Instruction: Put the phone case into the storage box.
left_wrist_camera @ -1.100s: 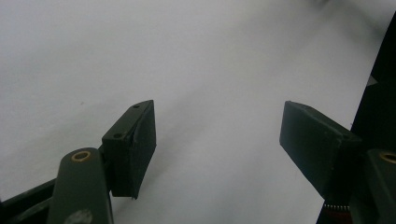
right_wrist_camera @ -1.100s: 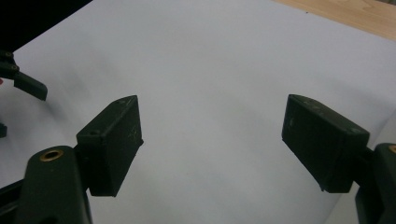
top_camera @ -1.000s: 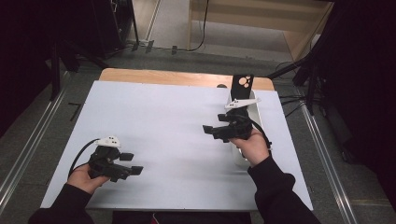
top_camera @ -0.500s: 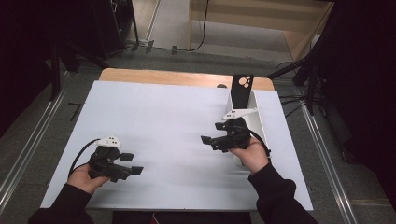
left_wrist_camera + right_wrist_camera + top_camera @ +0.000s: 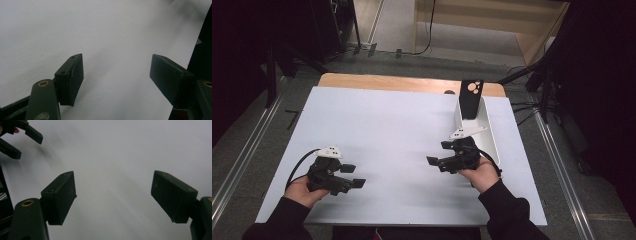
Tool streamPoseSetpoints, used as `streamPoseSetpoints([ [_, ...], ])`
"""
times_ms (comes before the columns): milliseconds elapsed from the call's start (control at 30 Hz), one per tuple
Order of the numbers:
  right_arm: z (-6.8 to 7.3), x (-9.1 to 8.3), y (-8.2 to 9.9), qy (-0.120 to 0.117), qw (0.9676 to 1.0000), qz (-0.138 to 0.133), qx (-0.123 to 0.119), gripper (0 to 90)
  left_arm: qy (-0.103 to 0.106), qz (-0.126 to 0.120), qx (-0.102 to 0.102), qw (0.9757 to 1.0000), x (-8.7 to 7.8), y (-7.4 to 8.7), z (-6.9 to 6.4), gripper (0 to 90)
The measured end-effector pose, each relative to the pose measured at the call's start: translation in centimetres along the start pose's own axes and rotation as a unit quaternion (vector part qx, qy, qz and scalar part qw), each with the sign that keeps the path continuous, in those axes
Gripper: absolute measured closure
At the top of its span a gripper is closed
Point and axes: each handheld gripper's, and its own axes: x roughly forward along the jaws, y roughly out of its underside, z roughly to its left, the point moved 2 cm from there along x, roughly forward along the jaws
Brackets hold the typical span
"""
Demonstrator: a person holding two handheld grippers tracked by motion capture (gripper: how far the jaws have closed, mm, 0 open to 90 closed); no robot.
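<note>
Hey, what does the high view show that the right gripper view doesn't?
High view adds the white tray with its upright black plate and the floor. Right gripper view adds a close look between the open jaws of the right tool, nothing held. Both share the white tabletop and the open left tool.

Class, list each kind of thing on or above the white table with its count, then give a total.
Hand-held black two-jaw grippers: 2 (left gripper, right gripper)
Long white tray: 1
Upright black plate with round holes: 1
Total: 4
</note>
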Motion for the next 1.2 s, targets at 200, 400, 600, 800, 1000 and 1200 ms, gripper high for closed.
streamPoseSetpoints([
  [200,0.2,-0.2,1.2,-0.003,1.0,0.006,0.002,18.6,0.0,0.001,0.001,1.0,0.0,0.0,0.0,27.0],
  [400,0.5,-0.7,2.1,-0.008,1.0,0.003,-0.004,18.6,0.0,0.001,0.002,1.0,0.0,0.0,0.0,27.0],
  [600,1.0,-1.1,3.0,-0.013,0.9999,0.007,-0.006,18.6,0.0,0.003,0.003,1.0,0.0,0.0,0.0,27.0],
  [800,1.1,-1.6,4.2,-0.016,0.9998,0.008,-0.006,18.6,0.001,0.003,0.003,1.0,0.1,0.0,0.0,26.9],
  [1000,1.4,-1.9,5.3,-0.018,0.9997,0.014,-0.008,18.5,0.0,0.002,0.001,1.0,0.1,0.0,-0.1,26.9],
  [1200,1.6,-2.4,6.0,-0.01,0.9998,0.005,-0.018,18.6,0.0,0.003,0.002,1.0,0.1,0.0,0.0,26.9],
])
